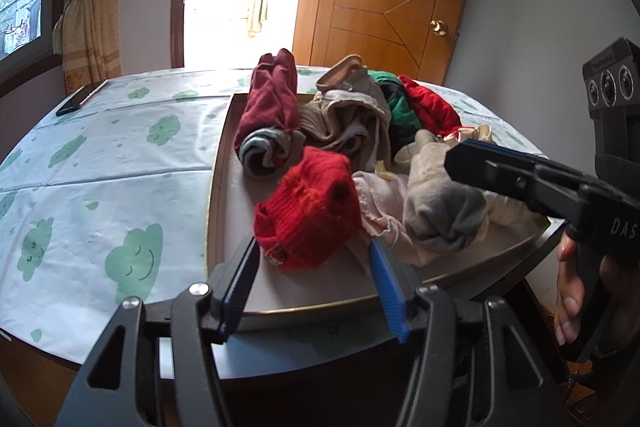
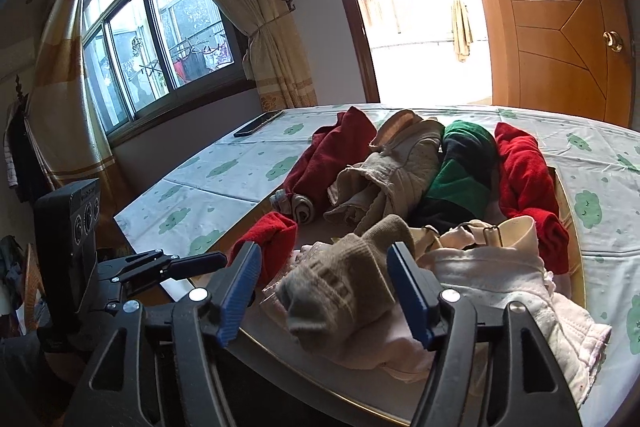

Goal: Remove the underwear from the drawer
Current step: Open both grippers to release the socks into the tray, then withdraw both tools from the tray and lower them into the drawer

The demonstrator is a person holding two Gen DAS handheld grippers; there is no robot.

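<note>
Left gripper stands half open, nothing held, jaws flanking a red sock at the drawer's near edge. Right gripper, likewise half open and empty, frames a grey sock. Pink underwear lies just beside it. The reach seems under way; next, likely close on underwear, not socks.

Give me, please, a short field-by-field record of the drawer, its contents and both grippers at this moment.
container: shallow drawer on a cloud-print cloth
contents: loose pile of rolled socks and underwear
left gripper: open, red knit sock between its fingers
right gripper: open, grey sock between its fingers
underwear: pale pink piece lying in the drawer
elsewhere: dark phone at the far corner of the cloth
</note>
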